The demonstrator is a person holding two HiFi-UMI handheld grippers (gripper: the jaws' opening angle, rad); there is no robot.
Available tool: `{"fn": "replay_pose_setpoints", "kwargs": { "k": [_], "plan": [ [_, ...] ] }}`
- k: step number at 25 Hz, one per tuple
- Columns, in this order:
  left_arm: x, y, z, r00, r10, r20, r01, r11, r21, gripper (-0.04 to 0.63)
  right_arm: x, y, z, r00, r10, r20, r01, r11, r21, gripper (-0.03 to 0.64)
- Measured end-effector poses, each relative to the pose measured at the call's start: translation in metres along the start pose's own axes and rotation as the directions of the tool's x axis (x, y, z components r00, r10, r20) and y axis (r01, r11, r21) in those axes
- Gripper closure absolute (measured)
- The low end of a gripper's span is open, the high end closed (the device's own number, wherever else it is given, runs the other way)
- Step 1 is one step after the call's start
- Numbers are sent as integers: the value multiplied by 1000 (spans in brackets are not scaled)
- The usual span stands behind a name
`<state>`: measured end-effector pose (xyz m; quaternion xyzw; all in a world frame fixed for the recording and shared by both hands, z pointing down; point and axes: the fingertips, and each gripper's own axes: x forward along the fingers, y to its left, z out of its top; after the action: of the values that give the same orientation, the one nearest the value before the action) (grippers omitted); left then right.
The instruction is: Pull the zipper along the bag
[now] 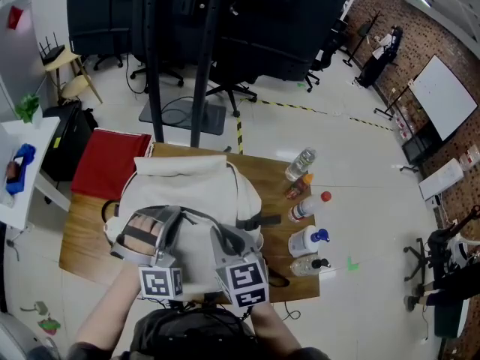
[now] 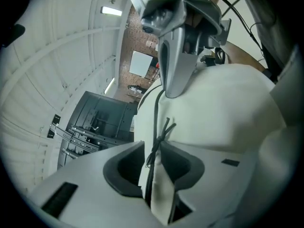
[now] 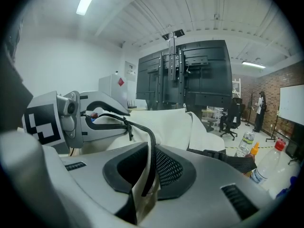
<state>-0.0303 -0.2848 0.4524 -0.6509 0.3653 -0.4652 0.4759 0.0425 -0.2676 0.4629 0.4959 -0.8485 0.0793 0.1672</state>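
At the centre of the head view a pale bag (image 1: 187, 201) lies on a wooden table (image 1: 82, 238), with several bottles (image 1: 307, 238) standing just right of it. The left gripper (image 1: 146, 238) and right gripper (image 1: 232, 247) sit side by side on the bag's near end, low in the frame.

In the left gripper view the black zipper (image 2: 156, 110) runs down the middle of the frame and into the jaws. Its knotted pull cord (image 2: 162, 133) sits at their mouth, and the fingers (image 2: 123, 170) are closed on the cord's tail and a fold of pale fabric beside it.

In the right gripper view the fingers (image 3: 175, 167) are pinched together on the zipper's edge and the fabric under it. The dark line runs from them up and left to the other gripper's tips.

Both grips look taken, so the pull itself seems about to start. The next move calls for the right gripper to anchor the seam while the left draws the cord along the track, in line with it, keeping the fabric taut.
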Motion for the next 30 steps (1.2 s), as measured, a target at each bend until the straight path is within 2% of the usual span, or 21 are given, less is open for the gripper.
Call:
{"fn": "replay_pose_setpoints", "kwargs": {
  "k": [2,5,6,8,10,14,17,21,23,26,28,30],
  "plan": [
    [1,-8,3,1000,-26,8,26,1000,-6,494,0,0,0,1000,1,1,-1,1000,0,540],
    [2,-11,3,999,-43,6,43,998,-38,515,0,0,1,1000,3,2,-3,1000,0,540],
    [2,-9,1,999,-38,3,38,997,-63,520,0,-1,1,1000,3,2,-3,1000,1,540],
    [1,-1,0,999,-27,22,30,987,-161,528,0,-1,1,1000,4,2,-4,1000,4,540],
    [-2,9,-2,999,-12,46,23,968,-252,540,0,-1,1,1000,5,2,-5,1000,6,541],
    [-2,20,-4,997,-19,75,45,931,-362,545,1,-2,1,1000,4,1,-4,1000,7,541],
    [-8,27,-7,996,-3,89,44,883,-467,546,1,-2,-2,1000,6,0,-6,1000,9,541],
    [-19,30,-13,995,59,86,-5,850,-526,546,1,-3,0,1000,10,11,-10,1000,9,541],
    [-22,32,-19,993,74,88,-7,807,-591,546,2,-3,0,1000,9,15,-9,1000,7,541],
    [-23,38,-25,988,84,130,33,707,-707,546,3,-3,-3,1000,4,14,-4,1000,2,541],
    [-24,42,-31,988,71,135,61,632,-773,546,2,-3,-2,1000,6,14,-6,1000,1,541],
    [-25,45,-34,983,78,165,91,577,-812,546,2,-2,0,1000,11,17,-11,1000,2,541]
  ]
}}
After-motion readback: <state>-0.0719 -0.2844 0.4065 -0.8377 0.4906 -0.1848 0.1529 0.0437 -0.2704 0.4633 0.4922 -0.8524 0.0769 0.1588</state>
